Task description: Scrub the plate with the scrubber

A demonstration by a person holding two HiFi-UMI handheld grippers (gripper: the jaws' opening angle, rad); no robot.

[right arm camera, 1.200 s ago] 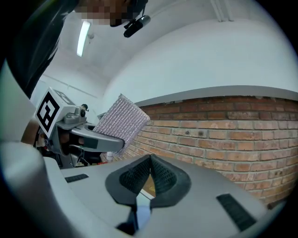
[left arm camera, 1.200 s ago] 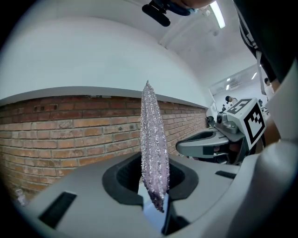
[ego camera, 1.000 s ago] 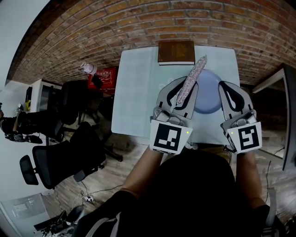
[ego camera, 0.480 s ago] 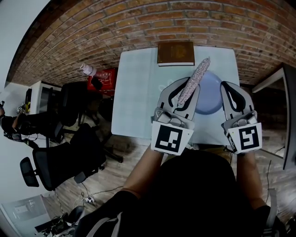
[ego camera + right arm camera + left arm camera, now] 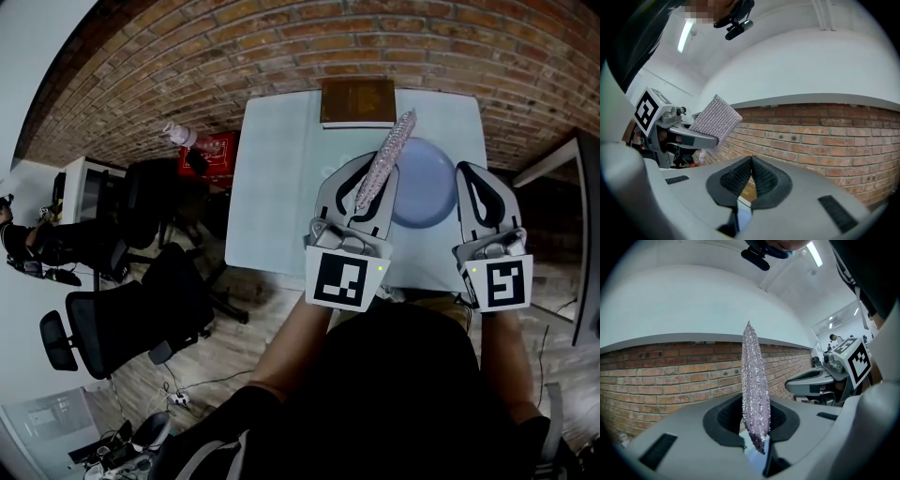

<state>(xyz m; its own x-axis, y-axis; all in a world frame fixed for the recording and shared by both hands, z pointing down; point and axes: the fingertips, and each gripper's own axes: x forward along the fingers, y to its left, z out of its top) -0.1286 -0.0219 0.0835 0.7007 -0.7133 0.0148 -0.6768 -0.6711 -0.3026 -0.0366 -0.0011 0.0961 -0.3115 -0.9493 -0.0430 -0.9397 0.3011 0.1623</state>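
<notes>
Pinching glittery scrubber (image 5: 389,150) with left gripper (image 5: 371,180), slanted over plate's (image 5: 427,187) left edge. Right gripper (image 5: 484,186) at plate's right edge, pressed together, empty. Brown book (image 5: 357,101) beyond plate.

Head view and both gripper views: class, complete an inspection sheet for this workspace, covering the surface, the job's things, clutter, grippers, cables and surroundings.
Surface: pale table over a wooden floor.
Job's things: blue plate on the table's right side; sparkly scrubber held raised, no contact with the plate seen.
Clutter: brown book at the table's far edge.
Grippers: left claw shut on the scrubber; right claw shut, empty.
Cables: loose cables on the floor, lower left.
Surroundings: brick wall; black office chairs at left.
</notes>
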